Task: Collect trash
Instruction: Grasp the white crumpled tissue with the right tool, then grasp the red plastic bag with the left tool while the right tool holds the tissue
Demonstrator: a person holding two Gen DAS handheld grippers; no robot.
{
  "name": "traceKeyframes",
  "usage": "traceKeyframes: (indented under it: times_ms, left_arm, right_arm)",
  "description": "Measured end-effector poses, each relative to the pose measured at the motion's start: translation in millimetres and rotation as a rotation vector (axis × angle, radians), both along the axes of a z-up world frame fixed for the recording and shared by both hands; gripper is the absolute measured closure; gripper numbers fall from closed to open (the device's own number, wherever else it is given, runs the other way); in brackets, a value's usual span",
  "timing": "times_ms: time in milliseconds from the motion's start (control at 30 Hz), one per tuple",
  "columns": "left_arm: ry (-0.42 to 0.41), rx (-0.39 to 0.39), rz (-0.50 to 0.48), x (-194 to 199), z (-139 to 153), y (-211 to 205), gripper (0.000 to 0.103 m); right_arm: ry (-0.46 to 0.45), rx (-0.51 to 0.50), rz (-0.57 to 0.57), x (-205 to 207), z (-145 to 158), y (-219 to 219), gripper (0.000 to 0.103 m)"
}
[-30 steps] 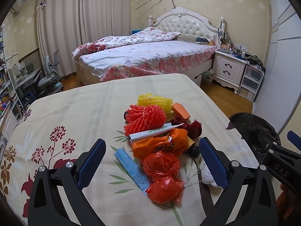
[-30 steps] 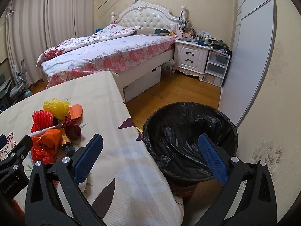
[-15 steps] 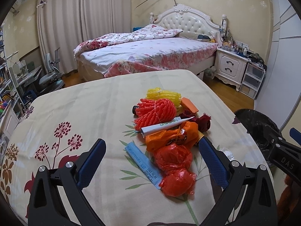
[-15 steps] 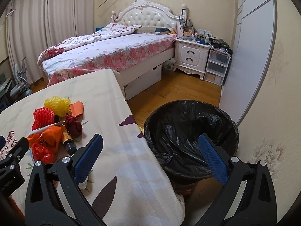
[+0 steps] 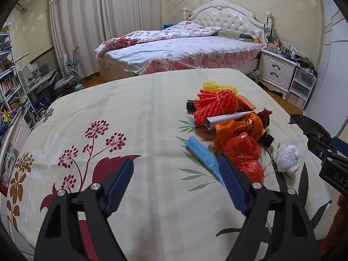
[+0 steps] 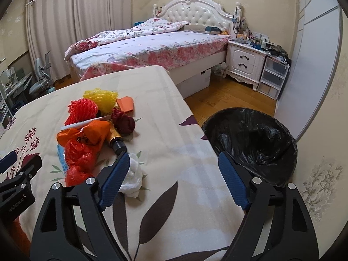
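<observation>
A heap of trash lies on the floral tablecloth (image 5: 130, 113): red foam net (image 5: 214, 105), yellow foam net (image 6: 101, 97), orange plastic bags (image 5: 241, 150), a blue strip packet (image 5: 203, 155), a white carton tube (image 5: 228, 118), a dark red wad (image 6: 124, 122), a brown bottle (image 6: 115, 140) and a white tissue wad (image 5: 287, 157). My left gripper (image 5: 176, 187) is open and empty, above the cloth left of the heap. My right gripper (image 6: 171, 179) is open and empty, its left finger beside the tissue wad (image 6: 132, 177). A black-lined trash bin (image 6: 252, 143) stands right of the table.
A bed (image 6: 152, 47) stands behind the table, with a white nightstand (image 6: 245, 62) and plastic drawers (image 6: 273, 76) to its right. Wooden floor (image 6: 228, 97) lies between bed and bin. A desk, chair and shelves (image 5: 32, 80) stand at the far left. A wardrobe wall is on the right.
Both grippers have shifted left and down toward the table. The heap now sits right of my left gripper; the tissue wad has come beside my right gripper's left finger.
</observation>
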State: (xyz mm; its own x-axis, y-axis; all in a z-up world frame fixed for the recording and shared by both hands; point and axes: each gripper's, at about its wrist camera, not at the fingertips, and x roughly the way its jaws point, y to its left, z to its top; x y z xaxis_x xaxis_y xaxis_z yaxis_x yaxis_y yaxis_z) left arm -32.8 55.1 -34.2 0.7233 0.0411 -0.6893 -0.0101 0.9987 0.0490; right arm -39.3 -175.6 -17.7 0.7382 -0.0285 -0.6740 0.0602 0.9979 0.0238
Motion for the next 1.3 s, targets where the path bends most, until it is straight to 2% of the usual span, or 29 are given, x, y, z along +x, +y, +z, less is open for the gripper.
traceKeyframes:
  times_ms: [100,200,267,333,433,600,1100,1300]
  left_arm:
    - [0.008,-0.008,0.013,0.0,-1.0,7.3,0.027]
    - [0.011,-0.012,0.027,-1.0,-1.6,14.5,0.027]
    - [0.018,-0.017,0.036,-0.2,-1.9,16.9,0.027]
    - [0.02,-0.024,0.039,-1.0,-2.2,19.4,0.027]
    - [0.019,-0.03,0.031,-1.6,-1.1,17.7,0.027]
    - [0.02,-0.033,0.01,-1.6,-0.8,10.3,0.027]
    - [0.012,-0.041,-0.072,7.0,2.9,-37.1,0.027]
    - [0.032,-0.019,-0.105,14.9,-5.6,-60.7,0.035]
  right_arm:
    - [0.006,-0.005,0.038,-1.4,-1.1,13.4,0.023]
    - [0.027,-0.001,0.078,0.6,-5.3,25.1,0.031]
    - [0.039,0.0,0.091,2.1,-9.2,29.4,0.033]
    - [0.056,0.004,0.107,3.8,-13.6,33.9,0.04]
    - [0.08,0.009,0.122,6.5,-19.8,37.9,0.044]
    - [0.125,0.043,0.143,10.4,-28.7,35.6,0.073]
    - [0.076,0.032,0.057,6.3,-22.6,-1.3,0.075]
    - [0.075,0.059,0.033,5.9,-24.7,-19.8,0.075]
